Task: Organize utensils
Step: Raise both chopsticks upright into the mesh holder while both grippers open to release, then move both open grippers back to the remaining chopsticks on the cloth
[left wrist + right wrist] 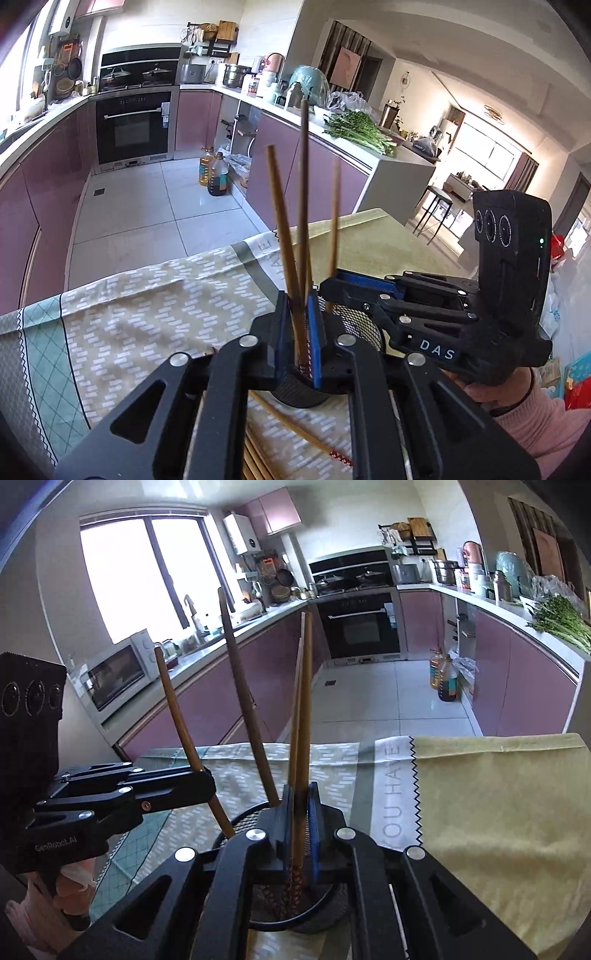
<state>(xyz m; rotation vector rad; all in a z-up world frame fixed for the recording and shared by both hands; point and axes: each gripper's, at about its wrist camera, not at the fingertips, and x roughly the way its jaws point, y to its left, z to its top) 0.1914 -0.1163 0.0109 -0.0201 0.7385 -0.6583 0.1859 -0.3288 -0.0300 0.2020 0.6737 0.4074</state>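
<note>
A black mesh holder (295, 391) stands on the table under both grippers. My left gripper (298, 295) is over it, jaws a sliver apart, with two brown chopsticks (303, 184) standing loosely between the pads and their ends down in the holder. In the right wrist view my right gripper (301, 790) is open just as narrowly around two chopsticks (304, 701) whose patterned ends sit in the holder (240, 821). The right gripper (332, 282) reaches in from the right, the left gripper (207, 779) from the left.
Several loose chopsticks (295, 432) lie on the patterned tablecloth (147, 314) close to me. A yellow-green cloth (498, 830) covers the table's right part. Beyond the table's far edge lie a tiled floor and kitchen cabinets. A pink-sleeved hand (535, 417) holds the right gripper.
</note>
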